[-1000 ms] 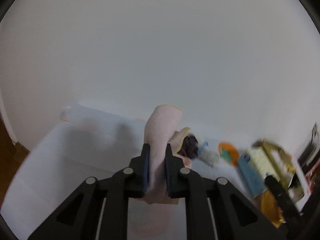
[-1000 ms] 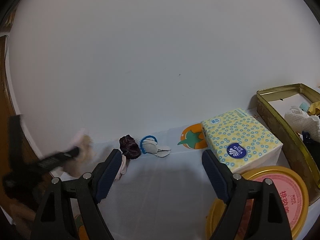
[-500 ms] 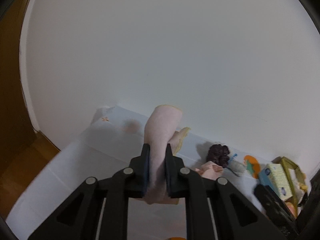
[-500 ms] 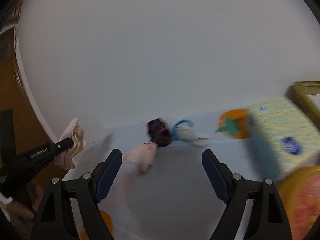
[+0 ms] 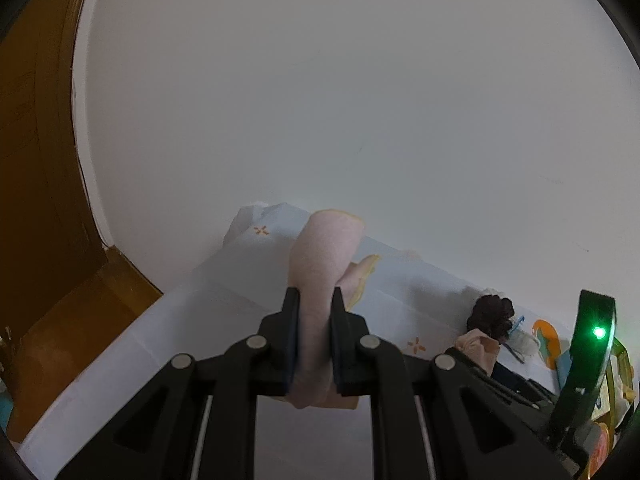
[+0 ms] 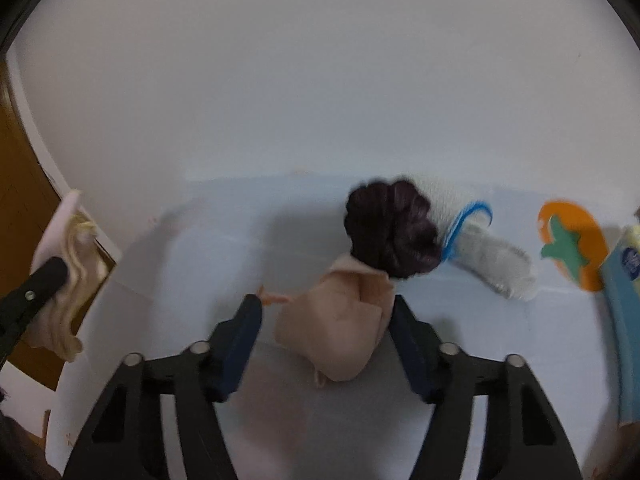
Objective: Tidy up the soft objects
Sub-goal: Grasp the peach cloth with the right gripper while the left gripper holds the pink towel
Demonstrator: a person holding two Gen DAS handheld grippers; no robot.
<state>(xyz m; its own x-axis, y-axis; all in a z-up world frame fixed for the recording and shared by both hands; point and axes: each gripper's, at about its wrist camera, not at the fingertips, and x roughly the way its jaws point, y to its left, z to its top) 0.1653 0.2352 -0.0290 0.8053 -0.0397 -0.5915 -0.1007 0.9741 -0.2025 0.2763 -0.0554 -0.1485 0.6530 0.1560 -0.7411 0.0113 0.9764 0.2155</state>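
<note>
I am working over a white cloth [image 6: 248,240] with small orange marks [image 5: 261,231], spread on a table against a plain white wall [image 5: 360,100]; brown wooden floor [image 5: 60,312] is showing at the far left.

My left claw [image 5: 313,300] is pinching a pale pink folded cloth [image 5: 324,256] tight between its 2 fingers, holding it above the table's left end. From the right wrist view the same cloth is hanging at the far left edge, cream frills showing.

My right claw [image 6: 324,316] is closing around a peach soft bundle [image 6: 340,328] lying on the cloth; the bundle is sitting between the fingers, the right one looking at its edge and a gap showing on the left. A dark purple scrunchie [image 6: 390,232] is touching the bundle's far side, and a white sock with a blue band [image 6: 480,248] is lying just beside it to the right. Further right an orange tomato-shaped piece [image 6: 572,248] is lying flat, then a blue tissue pack [image 6: 624,300] at the edge.

Only the left wrist view is showing the right tool's green light [image 5: 599,333] and a gold-rimmed tin [image 5: 622,364] behind it; I cannot tell what is in the tin.
</note>
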